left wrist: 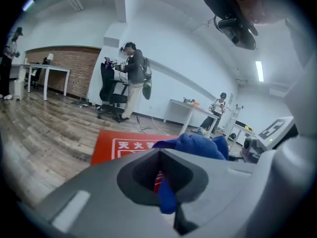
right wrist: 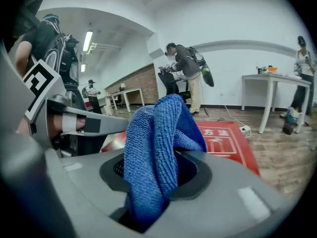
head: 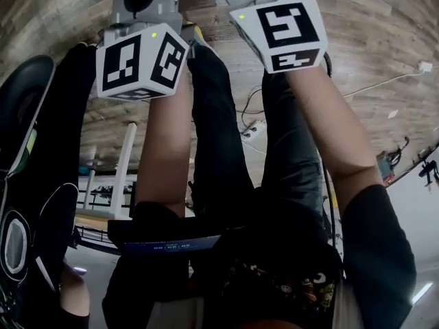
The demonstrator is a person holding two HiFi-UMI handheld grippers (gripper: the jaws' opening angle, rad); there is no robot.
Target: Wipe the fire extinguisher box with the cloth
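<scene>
Cloth nearest: a blue terry microfibre cloth (right wrist: 148, 148) fills the right gripper (right wrist: 158, 158), which is clenched on its thick fold. The left gripper (left wrist: 159, 155) pinches a thin corner of the same cloth, which bunches just beyond its jaws. Behind the cloth, a flat red fire extinguisher box (left wrist: 124, 145) with white characters lies on the wooden plank floor (left wrist: 44, 128). Both grippers hide the box's near edge, and the cloth covers its right part. Beyond the box stand a black office chair (left wrist: 109, 90), a standing person (left wrist: 133, 78) and a white worktop (left wrist: 185, 107).
</scene>
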